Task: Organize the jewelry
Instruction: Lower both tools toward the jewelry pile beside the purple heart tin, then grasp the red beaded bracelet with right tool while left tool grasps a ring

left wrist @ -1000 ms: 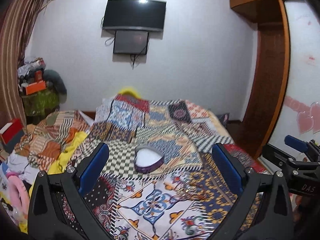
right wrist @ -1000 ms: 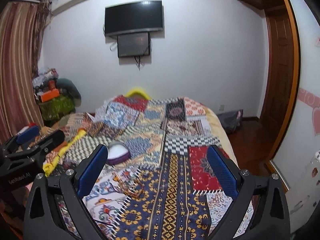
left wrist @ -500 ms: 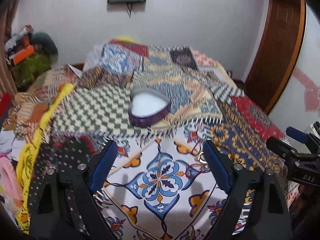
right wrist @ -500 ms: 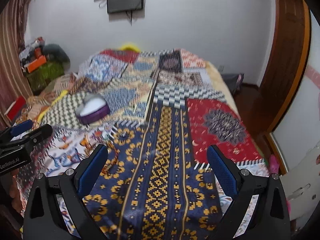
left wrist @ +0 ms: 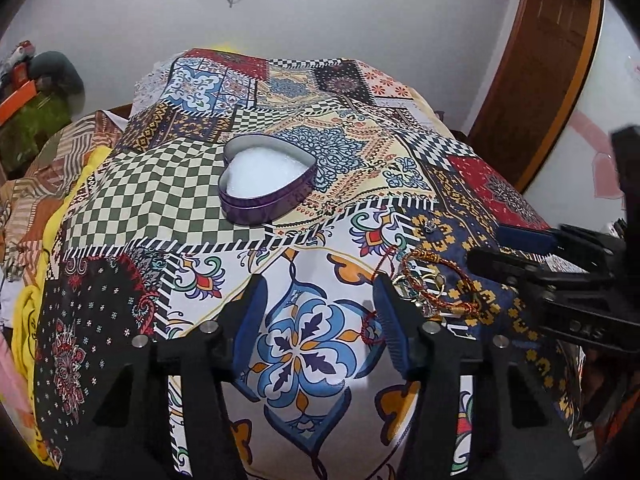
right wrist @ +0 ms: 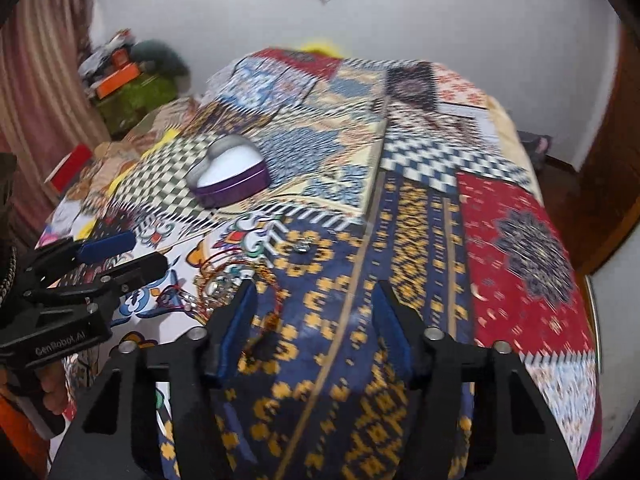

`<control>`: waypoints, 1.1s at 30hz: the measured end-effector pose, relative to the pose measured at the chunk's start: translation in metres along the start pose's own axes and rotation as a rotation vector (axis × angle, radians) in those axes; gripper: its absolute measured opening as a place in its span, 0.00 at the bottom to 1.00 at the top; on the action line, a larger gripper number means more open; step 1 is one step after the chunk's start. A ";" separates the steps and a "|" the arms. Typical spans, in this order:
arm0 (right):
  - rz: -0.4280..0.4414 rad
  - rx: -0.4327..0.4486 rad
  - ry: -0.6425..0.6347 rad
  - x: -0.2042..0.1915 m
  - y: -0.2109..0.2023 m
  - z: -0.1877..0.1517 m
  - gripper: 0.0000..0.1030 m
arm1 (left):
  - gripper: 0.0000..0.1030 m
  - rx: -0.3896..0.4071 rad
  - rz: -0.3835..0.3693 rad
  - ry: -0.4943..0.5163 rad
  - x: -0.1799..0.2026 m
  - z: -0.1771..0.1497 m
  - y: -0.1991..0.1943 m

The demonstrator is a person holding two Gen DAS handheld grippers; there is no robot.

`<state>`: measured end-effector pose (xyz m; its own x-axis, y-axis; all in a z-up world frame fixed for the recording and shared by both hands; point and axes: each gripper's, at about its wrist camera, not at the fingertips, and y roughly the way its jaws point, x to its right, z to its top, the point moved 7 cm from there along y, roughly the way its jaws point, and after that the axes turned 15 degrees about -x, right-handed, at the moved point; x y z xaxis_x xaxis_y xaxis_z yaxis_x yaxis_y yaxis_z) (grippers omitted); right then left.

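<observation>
A purple heart-shaped tin with a white lining stands open on the patterned bedspread; it also shows in the right wrist view. A tangle of red and gold bracelets and rings lies on the bedspread to the right of my left gripper, which is open and empty. The tangle shows in the right wrist view just left of my right gripper, also open and empty. A small silver piece lies apart, farther up the bed.
The patchwork bedspread covers the whole bed. Clutter and an orange box sit at the far left by a curtain. A wooden door is at the right. The bed's right edge drops to the floor.
Both grippers have tilted down and moved in over the bed, close to the jewelry tangle. Their jaws stand narrower than before but are still open.
</observation>
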<state>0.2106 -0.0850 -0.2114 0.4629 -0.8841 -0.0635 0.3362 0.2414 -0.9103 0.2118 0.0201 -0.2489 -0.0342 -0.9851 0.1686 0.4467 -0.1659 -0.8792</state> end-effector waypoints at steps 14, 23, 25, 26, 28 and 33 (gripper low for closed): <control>0.036 -0.129 -0.157 -0.021 0.034 0.012 0.14 | 0.45 -0.017 -0.032 0.008 -0.003 0.001 0.003; 0.027 -0.118 -0.144 -0.017 0.033 0.011 0.05 | 0.45 -0.030 -0.082 0.003 0.004 -0.007 -0.005; 0.019 -0.111 -0.133 -0.014 0.031 0.009 0.05 | 0.45 -0.033 -0.089 0.015 0.009 -0.008 -0.007; 0.015 -0.109 -0.130 -0.013 0.029 0.008 0.05 | 0.45 -0.034 -0.088 0.025 0.012 -0.009 -0.007; 0.015 -0.104 -0.121 -0.011 0.026 0.006 0.05 | 0.45 -0.037 -0.089 0.042 0.018 -0.010 -0.008; 0.002 -0.084 -0.099 -0.003 0.016 -0.002 0.05 | 0.41 -0.048 -0.104 0.096 0.039 -0.013 -0.006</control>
<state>0.2128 -0.0797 -0.2264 0.5432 -0.8392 -0.0282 0.2676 0.2048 -0.9415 0.1961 -0.0176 -0.2424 -0.1645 -0.9619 0.2182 0.3934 -0.2669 -0.8798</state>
